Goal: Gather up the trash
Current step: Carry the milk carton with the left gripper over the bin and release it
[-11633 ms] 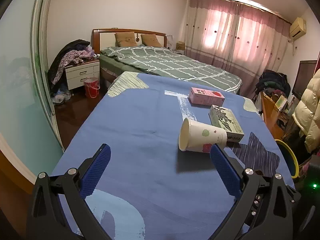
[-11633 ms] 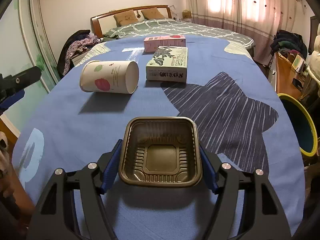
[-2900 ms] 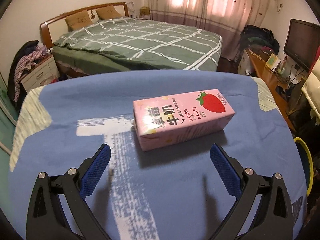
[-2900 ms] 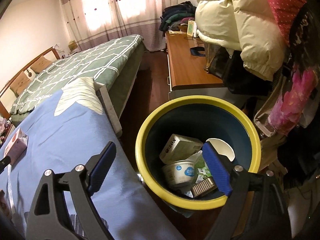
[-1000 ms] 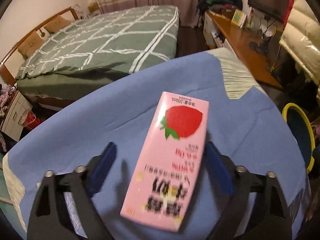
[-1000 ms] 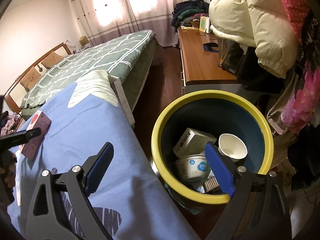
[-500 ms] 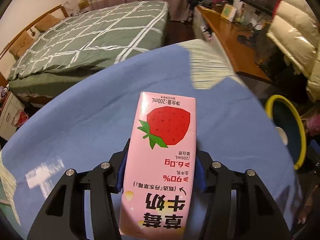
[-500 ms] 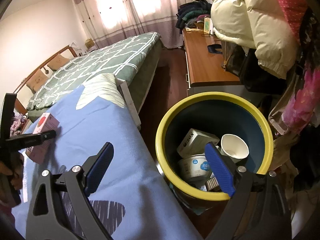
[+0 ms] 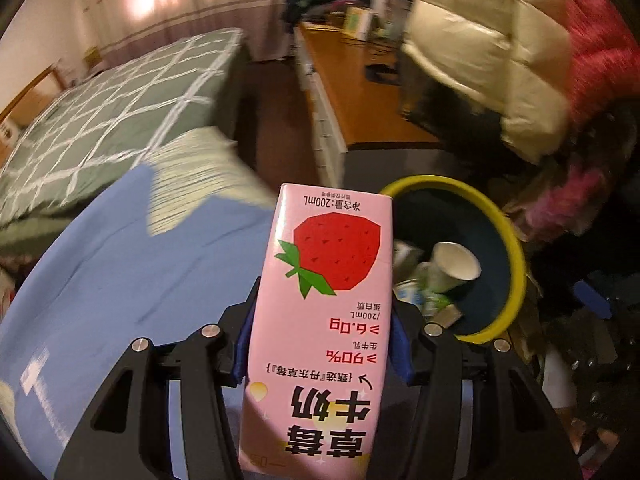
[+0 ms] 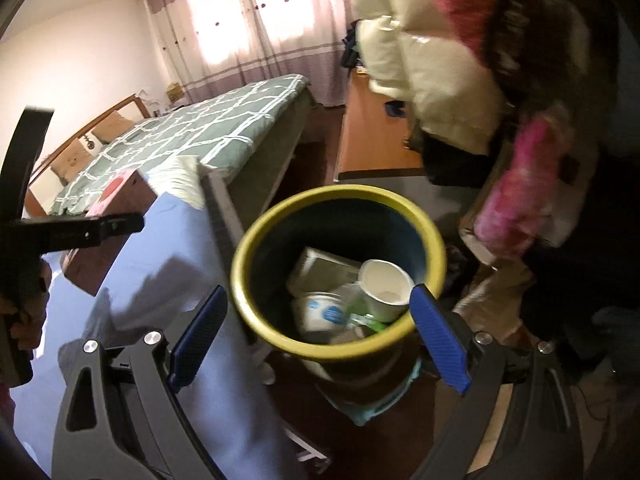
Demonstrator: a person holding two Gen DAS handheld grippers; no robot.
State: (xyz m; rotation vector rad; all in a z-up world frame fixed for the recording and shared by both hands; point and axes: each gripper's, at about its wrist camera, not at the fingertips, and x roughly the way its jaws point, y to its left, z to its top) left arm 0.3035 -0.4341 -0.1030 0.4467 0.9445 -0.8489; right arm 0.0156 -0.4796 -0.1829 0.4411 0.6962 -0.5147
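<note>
The left gripper (image 9: 322,344) is clamped on a pink carton (image 9: 326,320), its blue ribbed pads pressed flat against the carton's two long sides. The carton is a smooth, glossy rectangular box with a red strawberry and green leaves printed on its face, with red and black lettering upside down to the camera; its near end is cut off by the frame edge and hides most of the pads. It is held in the air above the edge of the blue cloth (image 9: 120,264), with the bin (image 9: 516,264) just beyond to the right.

The right gripper (image 10: 318,340) stands wide open, nothing between its black arms and textured blue pads, hovering over the bin. The bin is round, dark blue inside with a yellow rim, and holds a white paper cup (image 10: 386,286), a tub (image 10: 320,312) and a grey box (image 10: 320,266) in a jumble; lower items are hard to make out. In the right view the carton is blurred, half hidden behind the left gripper. Puffy coats on the right are smeared by motion.
</note>
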